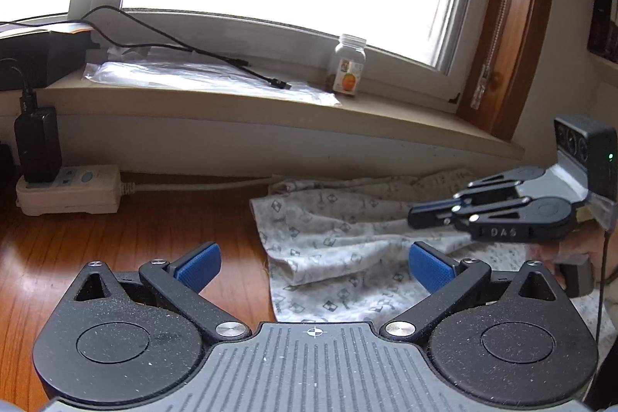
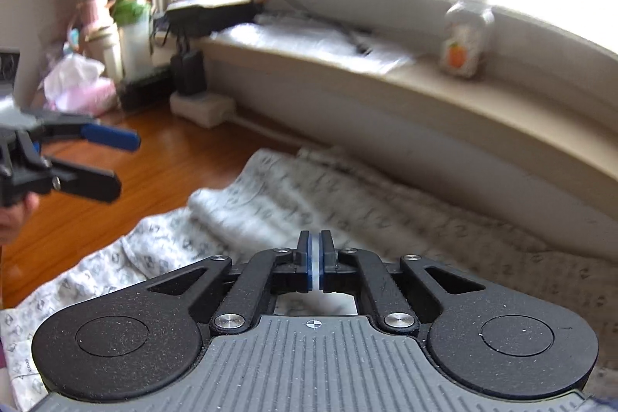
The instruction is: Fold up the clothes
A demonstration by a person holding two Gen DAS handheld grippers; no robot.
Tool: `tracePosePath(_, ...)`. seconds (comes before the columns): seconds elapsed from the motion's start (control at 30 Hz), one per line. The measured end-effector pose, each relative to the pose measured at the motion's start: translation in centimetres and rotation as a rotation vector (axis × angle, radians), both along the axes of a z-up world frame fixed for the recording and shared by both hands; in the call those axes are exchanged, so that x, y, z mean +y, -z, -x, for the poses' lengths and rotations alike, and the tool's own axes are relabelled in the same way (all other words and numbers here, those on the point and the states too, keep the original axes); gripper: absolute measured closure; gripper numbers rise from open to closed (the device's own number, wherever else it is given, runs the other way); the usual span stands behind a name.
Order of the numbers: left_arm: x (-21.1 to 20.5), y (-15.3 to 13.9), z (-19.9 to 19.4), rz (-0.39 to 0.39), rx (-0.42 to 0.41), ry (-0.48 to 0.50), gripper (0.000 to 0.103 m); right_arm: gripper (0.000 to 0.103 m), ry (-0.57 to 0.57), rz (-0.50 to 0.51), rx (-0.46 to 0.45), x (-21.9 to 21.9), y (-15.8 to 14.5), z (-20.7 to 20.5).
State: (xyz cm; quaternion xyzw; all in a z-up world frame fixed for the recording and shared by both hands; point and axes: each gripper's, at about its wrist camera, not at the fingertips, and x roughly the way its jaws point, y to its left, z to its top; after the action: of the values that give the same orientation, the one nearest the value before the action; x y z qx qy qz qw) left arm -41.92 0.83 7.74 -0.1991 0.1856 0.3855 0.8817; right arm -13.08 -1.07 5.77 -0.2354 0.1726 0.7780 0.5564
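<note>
A crumpled white garment with a small grey print lies on the wooden table, against the wall under the window. My left gripper hangs open over its left edge, with nothing between the blue pads. My right gripper comes in from the right just above the cloth, shut, held by a person's hand. In the right wrist view the right gripper is shut over the garment, and I see no cloth lifted by it. The left gripper shows open at the left edge there.
A white power strip with a black charger sits at the back left of the table. The windowsill holds a small jar, a black cable and clear plastic sheets. Bottles and pink items stand at the far left.
</note>
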Motion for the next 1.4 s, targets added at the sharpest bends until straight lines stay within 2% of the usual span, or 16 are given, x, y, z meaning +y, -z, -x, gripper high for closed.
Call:
tracePosePath(0.13, 0.0, -0.1, -1.5, -0.004, 0.000, 0.014, 0.000, 0.101, 0.086, -0.043, 0.041, -1.4, -2.3, -4.7)
tracePosePath(0.23, 0.0, 0.0, -2.2, -0.015, -0.003, 0.017, 0.000, 0.093, 0.107, -0.012, 0.050, -1.7, -2.4, -6.5)
tracePosePath(0.3, 0.3, 0.3, -2.5, -0.003, -0.007, 0.015, 0.000, 0.079, 0.087, 0.011, 0.011, -1.6, -1.3, -5.7)
tracePosePath(0.33, 0.4, 0.5, -2.7, 0.009, -0.007, 0.020, 0.000, 0.067, 0.069, 0.026, 0.002, -1.5, -0.5, -4.7)
tracePosePath(0.57, 0.5, 1.5, -3.0, 0.025, 0.030, 0.022, 0.000, 0.064, -0.051, 0.122, -0.055, 1.2, 3.6, 2.4)
tracePosePath(0.63, 0.2, 1.5, -2.7, 0.019, 0.033, 0.021, 0.000, 0.066, -0.050, 0.116, -0.056, 1.7, 4.0, 3.4)
tracePosePath(0.7, -0.2, 1.4, -2.4, 0.006, 0.044, 0.025, 0.000, 0.084, -0.043, 0.099, -0.049, 1.9, 4.0, 3.5)
tracePosePath(0.73, -0.4, 1.3, -2.3, -0.001, 0.051, 0.028, 0.000, 0.100, -0.033, 0.090, -0.031, 1.8, 3.6, 2.9)
tracePosePath(0.83, -0.7, 1.0, -2.3, -0.021, 0.066, 0.031, 0.000, 0.100, 0.004, 0.046, 0.028, 1.3, 2.1, 0.4)
tracePosePath(0.97, -0.6, 0.9, -2.9, -0.020, 0.061, 0.040, 0.000, 0.100, 0.101, -0.028, 0.057, -0.4, -0.4, -4.1)
tracePosePath(1.2, -0.1, 1.1, -5.1, -0.015, 0.046, 0.065, 0.000, 0.100, 0.327, -0.122, 0.122, -6.5, -4.8, -16.3)
tracePosePath(1.3, 0.3, 1.6, -6.0, 0.005, 0.034, 0.065, 0.000, 0.092, 0.306, -0.127, 0.046, -7.8, -4.5, -17.0)
tracePosePath(1.33, 0.4, 1.8, -6.3, 0.016, 0.032, 0.066, 0.000, 0.083, 0.297, -0.127, 0.032, -8.0, -4.2, -16.7)
tracePosePath(1.37, 0.5, 2.1, -6.6, 0.025, 0.034, 0.068, 0.000, 0.070, 0.284, -0.123, 0.033, -7.9, -3.8, -16.2)
tracePosePath(1.4, 0.5, 2.2, -7.0, 0.030, 0.039, 0.070, 0.000, 0.063, 0.271, -0.119, 0.034, -7.8, -3.4, -15.6)
